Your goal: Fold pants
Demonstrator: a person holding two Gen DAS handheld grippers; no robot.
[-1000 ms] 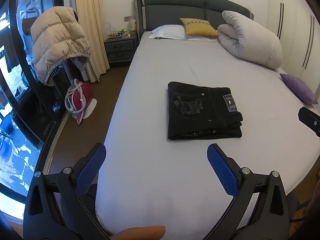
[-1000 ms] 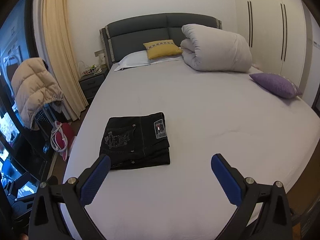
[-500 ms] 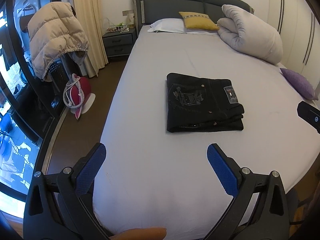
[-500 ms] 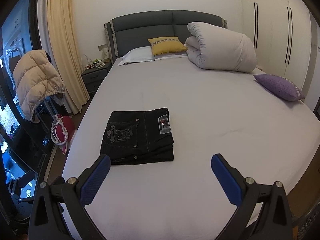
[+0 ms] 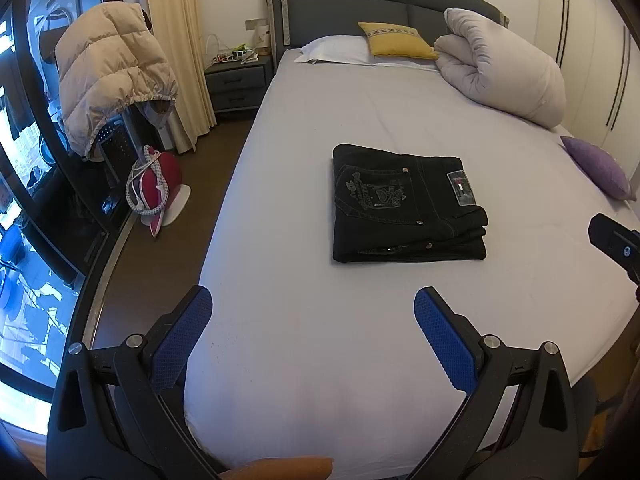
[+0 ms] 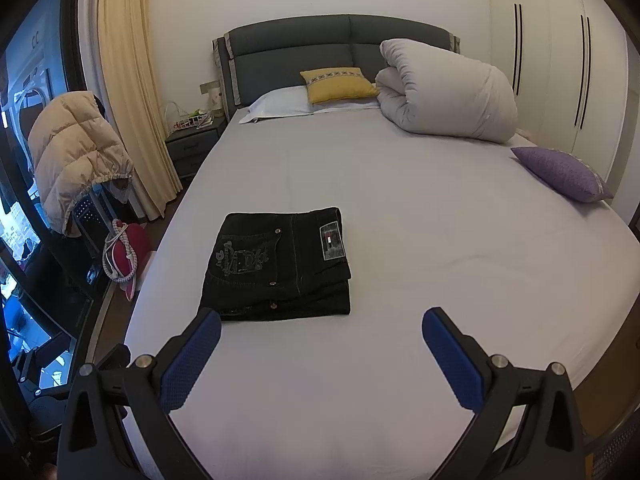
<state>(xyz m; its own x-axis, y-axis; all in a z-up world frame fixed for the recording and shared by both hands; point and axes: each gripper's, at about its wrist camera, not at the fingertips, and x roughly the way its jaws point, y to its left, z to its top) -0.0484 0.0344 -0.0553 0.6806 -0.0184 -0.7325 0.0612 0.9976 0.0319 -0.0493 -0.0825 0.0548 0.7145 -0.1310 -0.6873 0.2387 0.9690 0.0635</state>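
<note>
The black pants (image 5: 404, 204) lie folded into a neat rectangle on the white bed sheet (image 5: 320, 340), back pocket and label patch facing up. They also show in the right wrist view (image 6: 280, 266). My left gripper (image 5: 312, 320) is open and empty, held back above the foot of the bed, apart from the pants. My right gripper (image 6: 320, 340) is open and empty, also short of the pants. Part of the right gripper shows at the right edge of the left wrist view (image 5: 616, 240).
A rolled white duvet (image 6: 444, 92), a yellow cushion (image 6: 338, 84) and a white pillow (image 6: 280, 106) lie at the headboard. A purple cushion (image 6: 560, 174) sits at the right edge. A beige jacket (image 5: 108, 76), a red iron (image 5: 156, 184) and a nightstand (image 5: 236, 84) stand left of the bed.
Both grippers have drawn back and risen slightly from the bed; the pants lie unmoved and look a little farther off. Both stay open.
</note>
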